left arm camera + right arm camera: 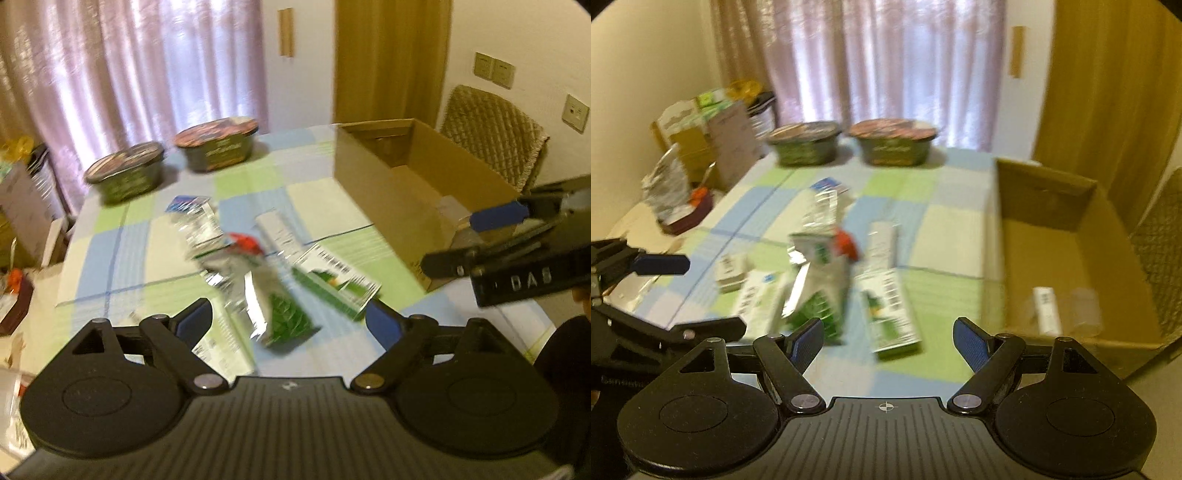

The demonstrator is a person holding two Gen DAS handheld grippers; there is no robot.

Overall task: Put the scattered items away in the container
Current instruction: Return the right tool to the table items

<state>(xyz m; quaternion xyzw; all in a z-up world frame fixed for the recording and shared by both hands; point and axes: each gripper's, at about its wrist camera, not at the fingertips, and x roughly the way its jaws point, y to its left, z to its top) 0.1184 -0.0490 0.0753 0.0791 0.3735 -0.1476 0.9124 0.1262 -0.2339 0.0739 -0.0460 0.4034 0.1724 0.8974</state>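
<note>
Scattered packets lie blurred on the checked tablecloth (pixel 110 258): a silver and green pouch (pixel 273 299) (pixel 820 291), a green box (pixel 332 280) (pixel 890 314), a white carton (pixel 280 232) (pixel 882 240) and a silver packet (pixel 195 221) (pixel 822 206). The open cardboard box (pixel 384 206) (pixel 1045 192) stands at the table's right end and holds a white packet (pixel 1047 310). My left gripper (pixel 290 325) (pixel 690 295) hovers open just short of the pouch. My right gripper (pixel 888 339) (pixel 469 240) is open and holds nothing, near the box's front corner.
Two lidded dark bowls (pixel 125 173) (pixel 218 144) sit at the table's far edge before the curtain. Cartons and clutter (pixel 713 136) crowd the left side. A quilted chair (pixel 495 136) stands behind the box. A small white box (pixel 729 273) lies left of the pile.
</note>
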